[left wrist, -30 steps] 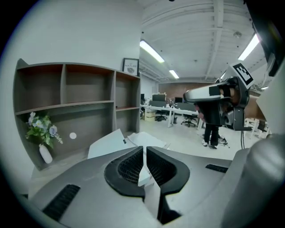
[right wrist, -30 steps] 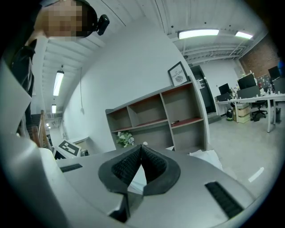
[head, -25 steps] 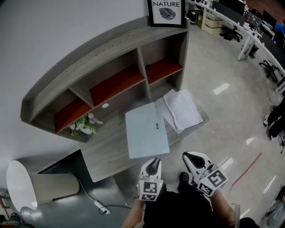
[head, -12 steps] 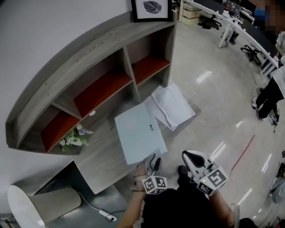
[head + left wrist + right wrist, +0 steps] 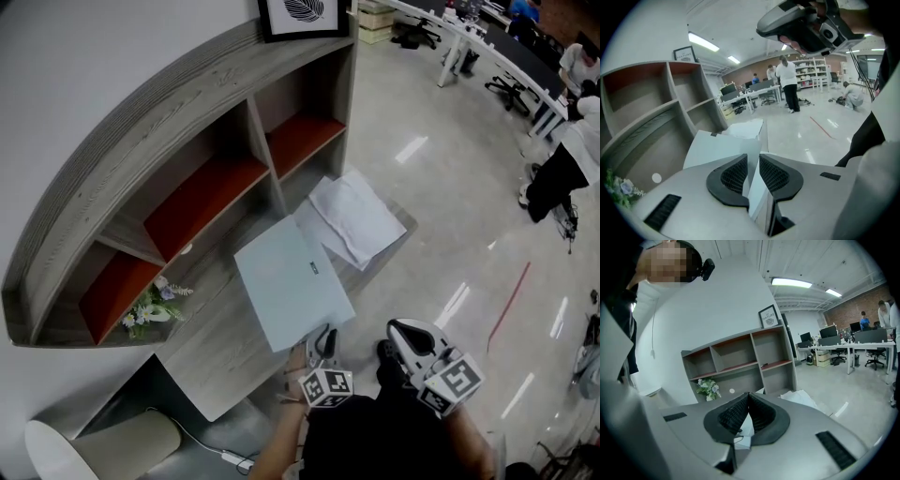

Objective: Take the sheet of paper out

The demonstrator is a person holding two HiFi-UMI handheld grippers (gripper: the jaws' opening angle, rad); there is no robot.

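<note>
A pale blue-grey folder (image 5: 291, 281) lies on the grey desk (image 5: 211, 352), with loose white sheets of paper (image 5: 361, 217) at its far right corner. My left gripper (image 5: 322, 339) is at the folder's near edge. In the left gripper view the folder's (image 5: 717, 150) thin edge runs between the pads of the left gripper (image 5: 752, 164). Its jaws have just been closing and now pinch that edge. The sheets (image 5: 745, 129) lie beyond. My right gripper (image 5: 401, 330) hangs beside it over the floor, shut and empty; the right gripper view shows the right gripper's (image 5: 747, 401) pads touching.
A curved shelf unit (image 5: 178, 141) with red-backed compartments stands behind the desk, a small flower pot (image 5: 150, 307) at its left end and a framed picture (image 5: 300, 14) on top. A cable and plug strip (image 5: 230, 457) lie on the floor. People stand at office desks (image 5: 487, 47) far right.
My left gripper has dropped and rolled, and its tips now sit on the folder's near edge. The right gripper has stayed put. The head view has shifted slightly.
</note>
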